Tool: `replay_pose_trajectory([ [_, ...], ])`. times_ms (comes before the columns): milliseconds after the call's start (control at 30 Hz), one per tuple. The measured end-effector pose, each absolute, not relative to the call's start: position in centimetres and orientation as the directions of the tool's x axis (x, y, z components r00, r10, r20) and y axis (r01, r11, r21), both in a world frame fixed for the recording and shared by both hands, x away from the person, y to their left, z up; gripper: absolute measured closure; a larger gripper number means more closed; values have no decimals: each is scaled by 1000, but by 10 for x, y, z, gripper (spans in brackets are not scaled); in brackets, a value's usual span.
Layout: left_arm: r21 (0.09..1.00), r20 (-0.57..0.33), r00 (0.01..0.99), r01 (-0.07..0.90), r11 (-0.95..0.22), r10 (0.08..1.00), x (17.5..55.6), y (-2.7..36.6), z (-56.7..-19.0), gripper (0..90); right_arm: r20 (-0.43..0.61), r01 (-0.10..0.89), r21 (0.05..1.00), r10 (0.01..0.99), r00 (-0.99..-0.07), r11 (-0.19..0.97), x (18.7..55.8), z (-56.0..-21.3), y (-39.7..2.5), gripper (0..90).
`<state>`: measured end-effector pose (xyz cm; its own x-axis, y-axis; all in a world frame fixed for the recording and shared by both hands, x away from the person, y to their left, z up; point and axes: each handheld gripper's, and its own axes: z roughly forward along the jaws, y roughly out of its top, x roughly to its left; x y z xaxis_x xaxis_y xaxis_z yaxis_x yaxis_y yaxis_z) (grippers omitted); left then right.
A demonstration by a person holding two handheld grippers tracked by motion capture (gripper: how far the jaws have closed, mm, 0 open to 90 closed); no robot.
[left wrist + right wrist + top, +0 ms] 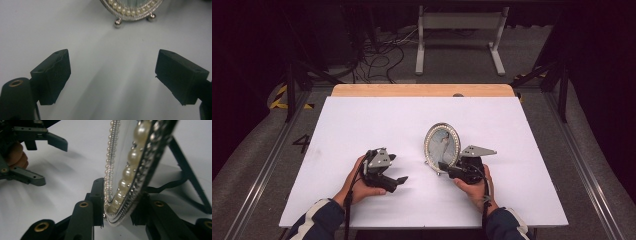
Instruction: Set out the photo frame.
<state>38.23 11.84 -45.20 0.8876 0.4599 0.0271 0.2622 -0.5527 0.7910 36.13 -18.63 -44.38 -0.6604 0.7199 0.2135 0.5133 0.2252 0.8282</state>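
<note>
An oval picture frame (442, 145) with a rim of pearls stands upright on the white table (362, 125), right of the middle. My right gripper (446, 167) is shut on its lower right edge; in the right gripper view the jaws pinch the pearl frame (130, 170) from both sides, and its black back stand (190, 182) props it behind. My left gripper (399, 182) sits to the frame's left, open and empty. The left gripper view shows the frame's bottom rim (130, 10) and two ball feet ahead of the wide-apart fingers (53, 75).
A wooden strip (422, 90) runs along the table's far edge. Beyond it on the floor stand a grey metal stand (459, 35) and loose cables (382, 55). Dark poles flank the table at left and right.
</note>
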Motion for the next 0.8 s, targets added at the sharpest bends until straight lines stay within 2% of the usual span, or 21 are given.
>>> replay_pose_trajectory([
  [133,810,16,891,255,-529,455,398,102,-451,142,185,486,850,748,-638,204,350,-436,-194,649],
  [200,814,-19,895,273,-513,446,406,96,-453,141,165,475,855,758,-630,209,345,-433,-195,627],
  [367,828,-40,884,291,-479,466,421,85,-457,145,154,476,853,770,-619,212,339,-431,-197,621],
  [467,841,-48,881,290,-457,470,426,78,-458,147,147,472,853,766,-626,223,335,-429,-200,659],
  [733,853,-56,892,277,-443,449,432,65,-456,170,117,446,868,784,-609,218,323,-419,-205,678],
  [800,848,-56,898,274,-454,437,431,63,-457,174,109,428,880,790,-603,206,323,-419,-207,720],
])
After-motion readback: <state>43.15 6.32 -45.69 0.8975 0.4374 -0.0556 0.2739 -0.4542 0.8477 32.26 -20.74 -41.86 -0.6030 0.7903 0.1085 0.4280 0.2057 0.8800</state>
